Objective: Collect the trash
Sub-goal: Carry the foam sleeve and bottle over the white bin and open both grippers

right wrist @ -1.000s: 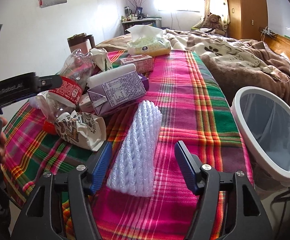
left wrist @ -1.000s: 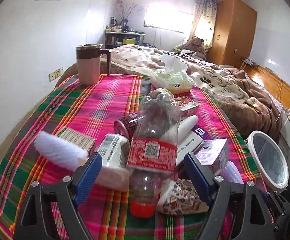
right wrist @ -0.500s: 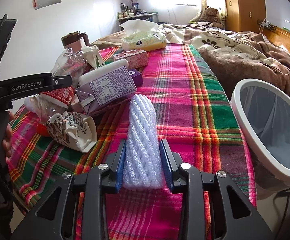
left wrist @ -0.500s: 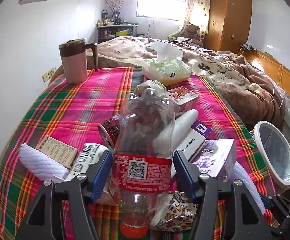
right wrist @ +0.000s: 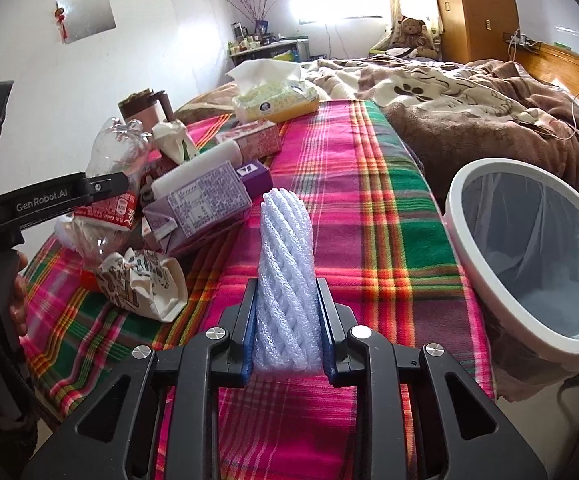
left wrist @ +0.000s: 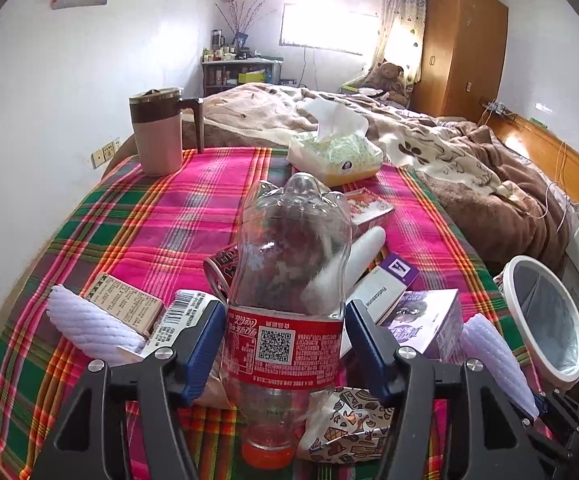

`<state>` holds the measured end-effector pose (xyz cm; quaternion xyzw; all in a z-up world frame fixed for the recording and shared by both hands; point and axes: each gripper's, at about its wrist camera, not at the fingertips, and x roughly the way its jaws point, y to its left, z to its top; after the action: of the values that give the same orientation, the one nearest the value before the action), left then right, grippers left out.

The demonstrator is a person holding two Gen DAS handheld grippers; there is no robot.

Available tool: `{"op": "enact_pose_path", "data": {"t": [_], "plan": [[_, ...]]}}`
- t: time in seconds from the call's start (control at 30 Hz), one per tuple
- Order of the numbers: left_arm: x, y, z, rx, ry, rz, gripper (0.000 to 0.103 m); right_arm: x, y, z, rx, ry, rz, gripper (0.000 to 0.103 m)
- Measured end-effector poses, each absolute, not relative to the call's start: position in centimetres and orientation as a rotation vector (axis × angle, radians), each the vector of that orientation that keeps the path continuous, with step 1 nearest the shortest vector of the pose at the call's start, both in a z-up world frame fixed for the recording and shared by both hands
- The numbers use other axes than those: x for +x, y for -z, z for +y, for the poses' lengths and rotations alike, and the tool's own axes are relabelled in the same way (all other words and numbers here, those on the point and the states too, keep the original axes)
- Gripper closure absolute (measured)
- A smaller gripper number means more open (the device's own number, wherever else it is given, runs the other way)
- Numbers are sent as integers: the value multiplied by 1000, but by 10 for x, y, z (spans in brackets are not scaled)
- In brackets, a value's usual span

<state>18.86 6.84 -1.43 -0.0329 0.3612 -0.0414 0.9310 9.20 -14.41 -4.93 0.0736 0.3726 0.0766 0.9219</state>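
My left gripper (left wrist: 285, 340) is shut on a clear plastic cola bottle (left wrist: 289, 280) with a red label and red cap, held over the plaid tablecloth (left wrist: 149, 220). My right gripper (right wrist: 287, 320) is shut on a white foam net sleeve (right wrist: 287, 264), lifted a little above the cloth. The white-rimmed trash bin (right wrist: 529, 256) with a clear liner stands just right of the table; it also shows in the left wrist view (left wrist: 541, 316). The bottle shows at left in the right wrist view (right wrist: 113, 184).
Trash lies on the cloth: a crumpled paper cup (right wrist: 141, 284), purple cartons (right wrist: 197, 208), a crushed can (left wrist: 221, 268), a second foam sleeve (left wrist: 89, 328), small boxes (left wrist: 125, 308). A tissue pack (left wrist: 337, 152) and brown mug (left wrist: 157, 136) stand farther back. A bed lies beyond.
Both grippers closed: the left on the cola bottle, the right on the foam sleeve. Both then lifted slightly.
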Motion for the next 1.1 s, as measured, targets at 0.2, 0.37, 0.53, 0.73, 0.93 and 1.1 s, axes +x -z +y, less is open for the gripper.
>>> {"op": "enact_pose_path", "data": {"t": [0.2, 0.37, 0.53, 0.73, 0.93, 1.1], "plan": [[178, -6, 69, -80, 88, 697, 41, 91, 39, -152, 169, -158, 730, 77], [167, -28, 60, -84, 124, 660, 41, 90, 25, -166, 192, -152, 689, 77], [162, -44, 47, -79, 140, 618, 41, 91, 16, -183, 211, -131, 661, 77], [157, -63, 26, -83, 181, 578, 41, 87, 7, -207, 238, -91, 625, 77], [158, -75, -14, -117, 303, 560, 41, 81, 0, -240, 248, -4, 594, 77], [162, -71, -67, -97, 420, 577, 41, 76, 3, -266, 259, 68, 595, 76]]}}
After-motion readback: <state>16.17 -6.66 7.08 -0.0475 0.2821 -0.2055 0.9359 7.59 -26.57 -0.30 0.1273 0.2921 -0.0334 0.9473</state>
